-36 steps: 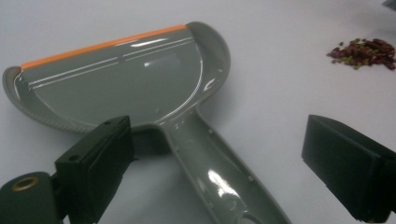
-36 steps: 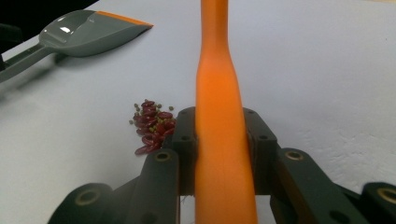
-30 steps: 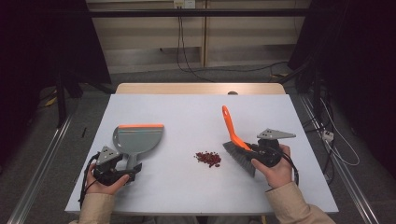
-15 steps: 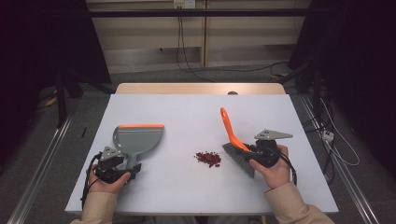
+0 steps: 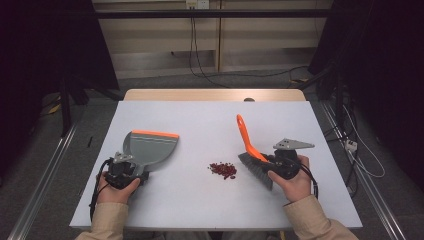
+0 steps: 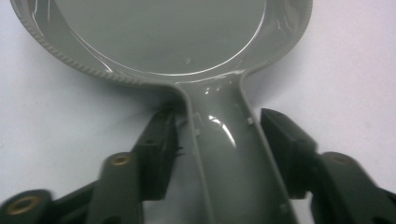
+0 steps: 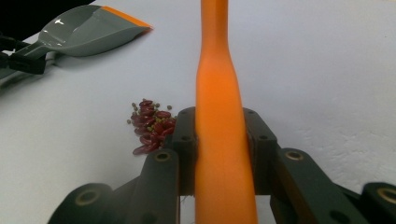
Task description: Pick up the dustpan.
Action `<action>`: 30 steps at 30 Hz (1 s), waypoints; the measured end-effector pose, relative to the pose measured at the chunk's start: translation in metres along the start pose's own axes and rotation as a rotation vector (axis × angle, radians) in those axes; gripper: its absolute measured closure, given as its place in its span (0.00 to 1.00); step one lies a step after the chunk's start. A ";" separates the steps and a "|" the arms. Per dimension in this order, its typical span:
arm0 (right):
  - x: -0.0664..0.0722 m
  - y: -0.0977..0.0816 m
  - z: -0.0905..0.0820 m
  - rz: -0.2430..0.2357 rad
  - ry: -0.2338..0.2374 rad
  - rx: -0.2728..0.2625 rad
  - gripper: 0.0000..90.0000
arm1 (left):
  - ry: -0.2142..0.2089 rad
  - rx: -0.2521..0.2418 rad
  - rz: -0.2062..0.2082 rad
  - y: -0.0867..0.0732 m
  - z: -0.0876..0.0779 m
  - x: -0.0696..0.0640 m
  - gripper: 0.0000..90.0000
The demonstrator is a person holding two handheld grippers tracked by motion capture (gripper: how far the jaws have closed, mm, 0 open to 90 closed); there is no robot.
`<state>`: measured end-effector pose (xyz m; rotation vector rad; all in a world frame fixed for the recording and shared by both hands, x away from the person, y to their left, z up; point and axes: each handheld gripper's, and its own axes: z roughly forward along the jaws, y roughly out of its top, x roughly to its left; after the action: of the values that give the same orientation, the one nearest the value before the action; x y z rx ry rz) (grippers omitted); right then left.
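While glossy grey dustpan [image 6: 163, 42] lies flat, beans [image 5: 222, 170] heaped nr bristles.

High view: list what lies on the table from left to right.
left tool → grey dustpan → pile of red beans → orange-handled brush → right tool

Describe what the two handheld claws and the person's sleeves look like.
Both the left claw and the right claw are black, with brass-coloured rivets and a trailing black cable. The right claw has a grey three-cornered plate on top. The sleeves are beige.
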<state>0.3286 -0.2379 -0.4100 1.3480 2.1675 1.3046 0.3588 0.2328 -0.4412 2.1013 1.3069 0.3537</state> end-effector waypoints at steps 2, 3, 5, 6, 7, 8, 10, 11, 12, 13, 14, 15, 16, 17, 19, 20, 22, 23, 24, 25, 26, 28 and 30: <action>0.000 0.000 0.000 -0.003 0.000 0.004 0.79 | 0.009 0.011 -0.002 0.002 0.001 0.001 0.64; 0.000 -0.001 0.000 0.001 0.002 0.003 0.79 | 0.014 0.012 -0.001 0.002 0.002 0.001 0.65; -0.001 -0.001 0.000 0.007 0.006 0.002 0.79 | 0.023 0.013 0.006 0.003 0.001 0.005 0.67; -0.002 -0.001 0.000 0.004 0.004 0.001 0.79 | 0.022 0.007 0.004 0.002 0.000 0.006 0.69; -0.002 -0.001 0.000 0.005 0.002 -0.002 0.79 | 0.017 0.005 0.007 0.002 0.000 0.008 0.69; -0.002 -0.001 0.000 0.004 0.003 -0.004 0.79 | 0.013 -0.003 0.001 0.001 -0.001 0.009 0.69; -0.003 -0.001 -0.001 0.007 0.000 -0.009 0.79 | 0.007 -0.004 0.011 0.001 -0.003 0.009 0.70; -0.003 0.000 -0.001 0.006 0.001 -0.010 0.79 | 0.007 -0.012 0.012 0.001 -0.004 0.009 0.70; -0.003 -0.001 -0.001 0.008 0.002 -0.008 0.79 | 0.015 -0.021 0.026 0.001 -0.007 0.009 0.70; -0.003 -0.001 -0.001 0.009 0.001 -0.010 0.79 | 0.017 -0.025 0.031 0.002 -0.008 0.009 0.70; -0.004 -0.001 -0.001 0.008 0.001 -0.009 0.79 | 0.016 -0.031 0.039 0.002 -0.011 0.009 0.70; -0.004 -0.001 0.000 0.009 0.003 -0.008 0.79 | 0.009 -0.039 0.038 0.003 -0.013 0.009 0.70; -0.004 -0.001 0.000 0.009 0.002 -0.011 0.79 | 0.006 -0.048 0.048 0.003 -0.015 0.010 0.70; -0.004 -0.001 0.000 0.009 0.003 -0.012 0.79 | -0.001 -0.048 0.050 0.004 -0.017 0.009 0.70; -0.003 -0.001 0.000 0.011 0.003 -0.012 0.79 | -0.016 -0.060 0.047 0.004 -0.020 0.009 0.70; -0.003 -0.001 0.000 0.011 0.003 -0.013 0.79 | -0.020 -0.061 0.055 0.005 -0.021 0.009 0.70; -0.004 -0.001 -0.001 0.012 0.003 -0.015 0.79 | -0.031 -0.071 0.065 0.006 -0.023 0.007 0.70; -0.004 -0.001 -0.001 0.013 0.004 -0.016 0.79 | -0.046 -0.069 0.062 0.006 -0.023 0.007 0.70; -0.004 -0.001 -0.001 0.015 0.007 -0.015 0.79 | -0.053 -0.067 0.061 0.006 -0.022 0.007 0.70; -0.004 -0.001 0.000 0.015 0.004 -0.016 0.79 | -0.049 -0.059 0.070 0.006 -0.021 0.007 0.70; -0.004 -0.001 0.000 0.014 0.004 -0.016 0.79 | -0.041 -0.052 0.075 0.006 -0.019 0.006 0.70; -0.004 -0.001 0.000 0.013 0.007 -0.015 0.79 | -0.057 -0.052 0.053 0.003 -0.015 0.008 0.70; -0.004 -0.001 0.000 0.011 0.009 -0.012 0.79 | -0.068 -0.051 0.034 0.002 -0.013 0.010 0.70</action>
<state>0.3302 -0.2412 -0.4117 1.3548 2.1574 1.3278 0.3579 0.2461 -0.4315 2.0763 1.2122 0.3243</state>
